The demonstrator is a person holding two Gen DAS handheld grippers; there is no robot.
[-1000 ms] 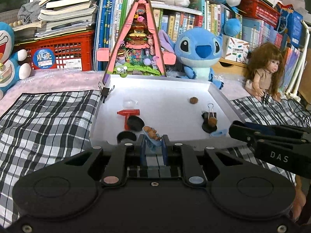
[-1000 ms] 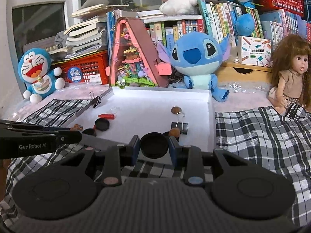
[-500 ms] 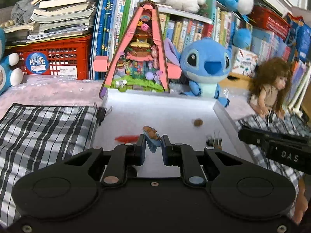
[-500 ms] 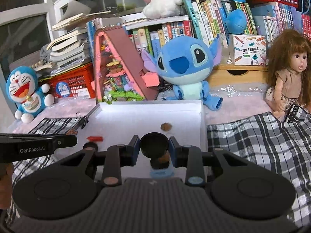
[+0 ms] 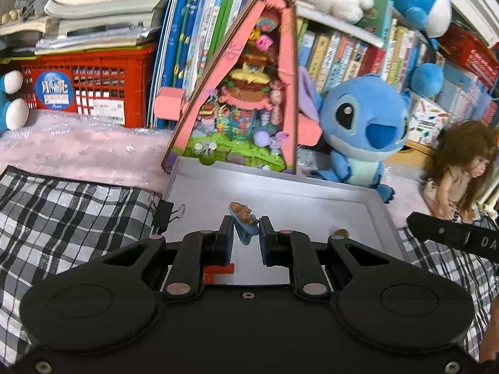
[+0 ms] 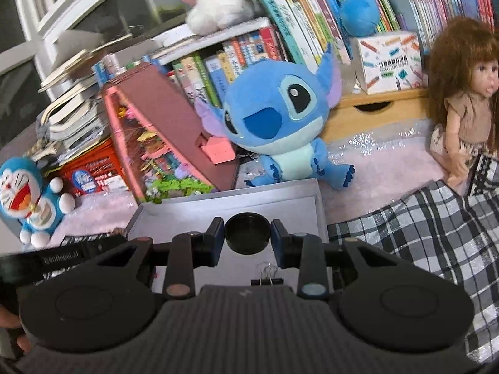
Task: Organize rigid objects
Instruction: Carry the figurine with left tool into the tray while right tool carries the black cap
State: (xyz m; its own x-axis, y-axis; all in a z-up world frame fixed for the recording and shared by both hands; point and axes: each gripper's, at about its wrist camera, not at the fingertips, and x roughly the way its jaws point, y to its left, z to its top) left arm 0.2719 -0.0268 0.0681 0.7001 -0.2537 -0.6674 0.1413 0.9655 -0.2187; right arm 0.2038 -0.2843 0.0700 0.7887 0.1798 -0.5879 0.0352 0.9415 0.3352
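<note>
My left gripper [image 5: 245, 232] is shut on a small blue dish with brown bears [image 5: 243, 218] and holds it above the white tray [image 5: 312, 187]. My right gripper [image 6: 248, 233] is shut on a round black cap [image 6: 248, 233], held above the same tray [image 6: 280, 199]. A red piece [image 5: 220, 270] and a brown nut [image 5: 340, 232] lie in the tray. A black binder clip [image 6: 267, 279] lies in the tray under the right gripper. Another binder clip [image 5: 165, 216] sits on the tray's left rim.
A pink triangular dollhouse [image 5: 243, 93], a Stitch plush [image 5: 361, 131], a doll [image 5: 458, 174], a red crate [image 5: 87, 84] and books stand behind the tray. Checked cloth [image 5: 62, 218] lies on both sides. A Doraemon plush [image 6: 28, 196] sits at the left.
Both grippers have lifted and moved forward over the tray, each still holding its object. The tray contents have dropped lower in both views.
</note>
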